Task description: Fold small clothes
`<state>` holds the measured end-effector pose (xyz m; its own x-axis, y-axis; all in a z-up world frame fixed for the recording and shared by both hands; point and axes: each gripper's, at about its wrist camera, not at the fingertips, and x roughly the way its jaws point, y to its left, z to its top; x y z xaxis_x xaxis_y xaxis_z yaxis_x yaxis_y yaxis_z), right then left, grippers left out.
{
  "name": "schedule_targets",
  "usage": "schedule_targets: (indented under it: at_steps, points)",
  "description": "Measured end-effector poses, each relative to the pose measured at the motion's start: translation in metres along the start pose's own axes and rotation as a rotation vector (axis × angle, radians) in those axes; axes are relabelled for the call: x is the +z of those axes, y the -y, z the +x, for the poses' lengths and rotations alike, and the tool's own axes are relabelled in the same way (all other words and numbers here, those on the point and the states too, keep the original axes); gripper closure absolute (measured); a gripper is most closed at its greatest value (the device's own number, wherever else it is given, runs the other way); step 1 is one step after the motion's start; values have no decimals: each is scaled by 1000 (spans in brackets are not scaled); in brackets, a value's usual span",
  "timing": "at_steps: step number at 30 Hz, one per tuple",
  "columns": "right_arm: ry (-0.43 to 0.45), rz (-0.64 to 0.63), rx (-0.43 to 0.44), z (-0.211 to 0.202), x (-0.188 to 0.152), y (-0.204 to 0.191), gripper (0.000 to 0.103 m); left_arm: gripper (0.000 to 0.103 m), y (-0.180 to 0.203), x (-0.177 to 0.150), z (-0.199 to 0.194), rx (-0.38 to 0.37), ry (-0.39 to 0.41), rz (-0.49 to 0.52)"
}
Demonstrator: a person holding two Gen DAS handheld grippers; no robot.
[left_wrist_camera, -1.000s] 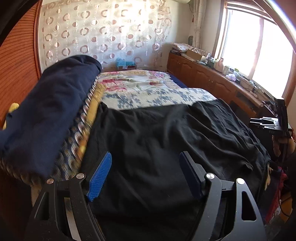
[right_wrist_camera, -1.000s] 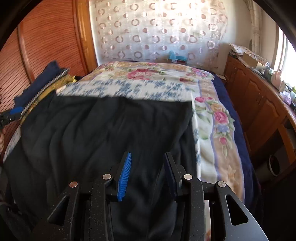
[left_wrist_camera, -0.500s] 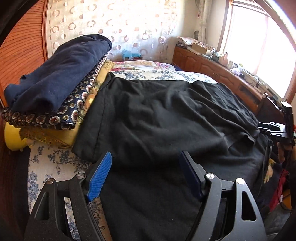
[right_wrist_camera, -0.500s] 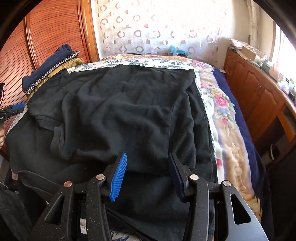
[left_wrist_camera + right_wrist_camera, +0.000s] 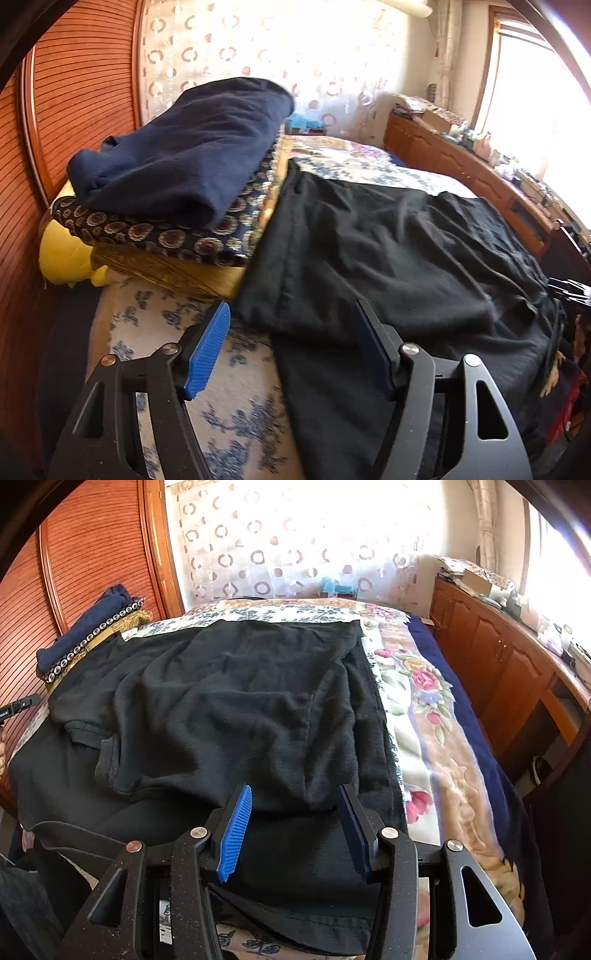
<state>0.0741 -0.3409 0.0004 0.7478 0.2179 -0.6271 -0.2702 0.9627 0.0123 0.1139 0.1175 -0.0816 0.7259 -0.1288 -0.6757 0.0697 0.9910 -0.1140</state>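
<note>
The left gripper [image 5: 291,347] hangs above the near left edge of the black garment [image 5: 399,258], its jaws closing but with clear space between the blue pads, and it grips nothing. The right gripper [image 5: 295,827] is about half open over the near right part of the same black garment [image 5: 236,701], and its pads also hold nothing. The garment lies spread and wrinkled on the bed [image 5: 424,701], which has a flowered cover. On the far left of the bed is a stack of folded blankets [image 5: 177,155], the top one navy. A wooden cabinet [image 5: 498,657] stands along the right side.
</note>
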Motion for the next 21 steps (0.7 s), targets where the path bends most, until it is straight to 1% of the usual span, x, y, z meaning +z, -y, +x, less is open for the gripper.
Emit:
schedule_targets:
  at_steps: [4,7,9,10,12,13,21]
  points:
    - [11,18,-15,1,-1,4,53,36,-8,0,19,26,-52,-20]
    - [14,37,-9,-1,-2,9,53,38,-13,0,29,35,-82,-45]
    - [11,41,-9,-1,-4,10,53,45,-14,-1,33,36,-94,-47]
    - [9,41,-9,0,-5,10,53,46,-14,-1,35,35,-100,-50]
    - [5,43,-3,0,-6,10,53,55,-14,-1,37,25,-110,-50]
    - [4,43,-1,0,-6,10,53,57,-14,0,38,25,-116,-48]
    - [11,43,15,0,-5,10,53,58,-14,7,43,34,-137,-44]
